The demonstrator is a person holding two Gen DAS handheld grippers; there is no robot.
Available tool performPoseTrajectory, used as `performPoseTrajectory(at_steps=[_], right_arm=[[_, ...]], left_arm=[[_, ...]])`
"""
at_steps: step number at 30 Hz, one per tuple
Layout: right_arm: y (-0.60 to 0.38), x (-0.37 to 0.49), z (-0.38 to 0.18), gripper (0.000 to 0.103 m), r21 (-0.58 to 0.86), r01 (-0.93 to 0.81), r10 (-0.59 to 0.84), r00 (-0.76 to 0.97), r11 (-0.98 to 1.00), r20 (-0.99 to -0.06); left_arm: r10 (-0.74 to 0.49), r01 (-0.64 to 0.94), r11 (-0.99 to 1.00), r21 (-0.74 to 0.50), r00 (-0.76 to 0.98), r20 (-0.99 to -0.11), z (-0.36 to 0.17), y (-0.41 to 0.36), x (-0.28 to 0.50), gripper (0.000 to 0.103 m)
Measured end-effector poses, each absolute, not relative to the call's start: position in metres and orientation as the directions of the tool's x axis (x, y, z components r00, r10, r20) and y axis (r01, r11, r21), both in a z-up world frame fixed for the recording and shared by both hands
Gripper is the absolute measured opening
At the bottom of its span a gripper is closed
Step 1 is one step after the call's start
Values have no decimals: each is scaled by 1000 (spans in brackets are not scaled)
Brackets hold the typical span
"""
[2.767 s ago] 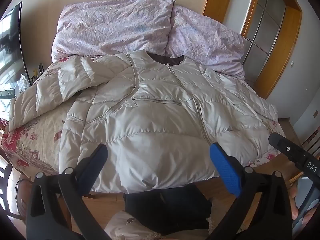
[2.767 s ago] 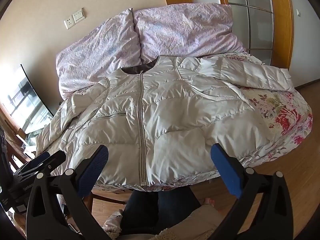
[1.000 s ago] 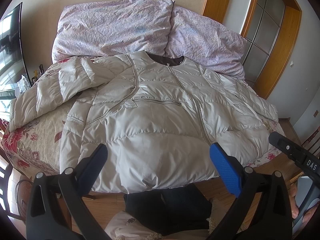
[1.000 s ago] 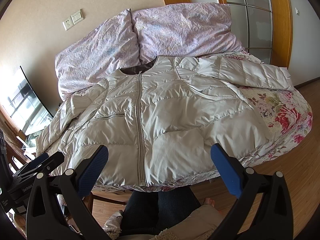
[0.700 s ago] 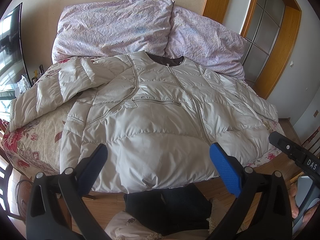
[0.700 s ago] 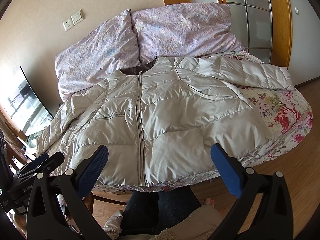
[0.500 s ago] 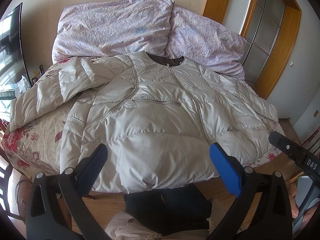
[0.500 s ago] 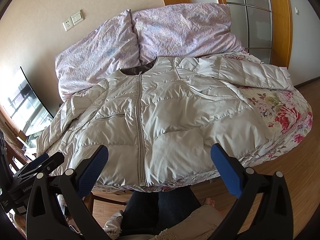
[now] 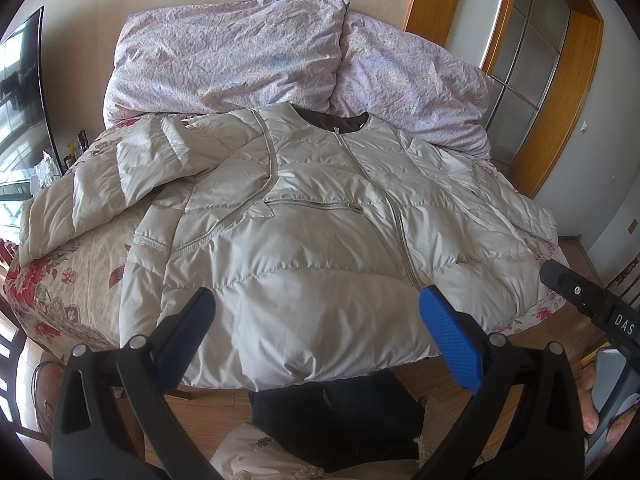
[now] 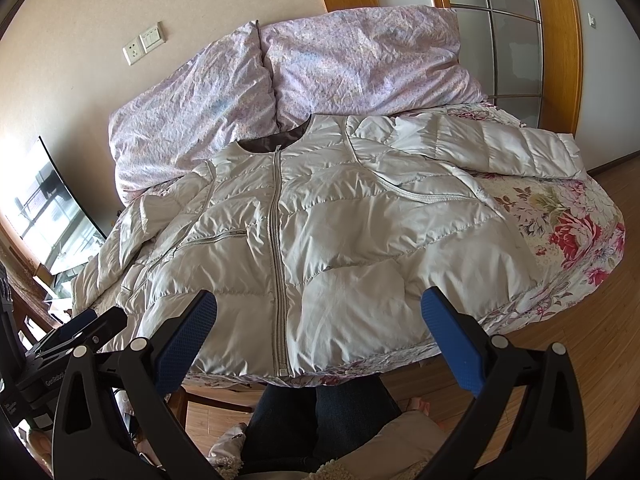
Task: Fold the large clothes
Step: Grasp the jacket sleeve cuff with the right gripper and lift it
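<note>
Lying zipped and flat on the floral-print bedsheet (image 10: 576, 232), the cream quilted puffer jacket (image 9: 304, 256) spreads toward 12 o'clock from the left gripper (image 9: 316, 320) and right gripper (image 10: 318, 320), both spread wide, grasping nothing.

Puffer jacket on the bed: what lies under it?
The pale grey quilted puffer jacket lies on a floral-print bedspread, visible along its sides and hem edge. Whatever else sits beneath the jacket's body is covered and cannot be seen.
</note>
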State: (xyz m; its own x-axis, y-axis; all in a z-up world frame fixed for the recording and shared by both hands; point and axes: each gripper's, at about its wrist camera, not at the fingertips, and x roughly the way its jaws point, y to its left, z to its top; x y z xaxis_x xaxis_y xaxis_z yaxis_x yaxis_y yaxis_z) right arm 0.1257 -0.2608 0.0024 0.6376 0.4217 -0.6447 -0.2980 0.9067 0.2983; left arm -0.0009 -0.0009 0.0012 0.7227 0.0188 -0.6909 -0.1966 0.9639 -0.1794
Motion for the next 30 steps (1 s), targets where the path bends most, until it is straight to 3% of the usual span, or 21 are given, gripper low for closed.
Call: performPoseTrajectory(at_steps=[5,10,19,22,30], right_arm=[[-286,155,-9,102,346,-234,408,672,908,-618],[-330,195,-21,102,466,-141,401,752,873,-523],[-453,314,-54,101,662,229,311,744,714,-592],[-498,349,-75,83,682,367,268,722,633,-638],[-569,389,-128,62,701,560,210,695,442,-688]], left_arm=[[16,-211,960,-186,702,-712,0,8,14,101],[-18,-204,958,-204,665,-747,-16,21,42,101],[-184,-136,921,-366,675,-714,-29,45,75,101],[-221,-145,896,-420,675,-704,-35,57,87,101],[-215,-173,869,-463,711,-670,-38,75,107,101]])
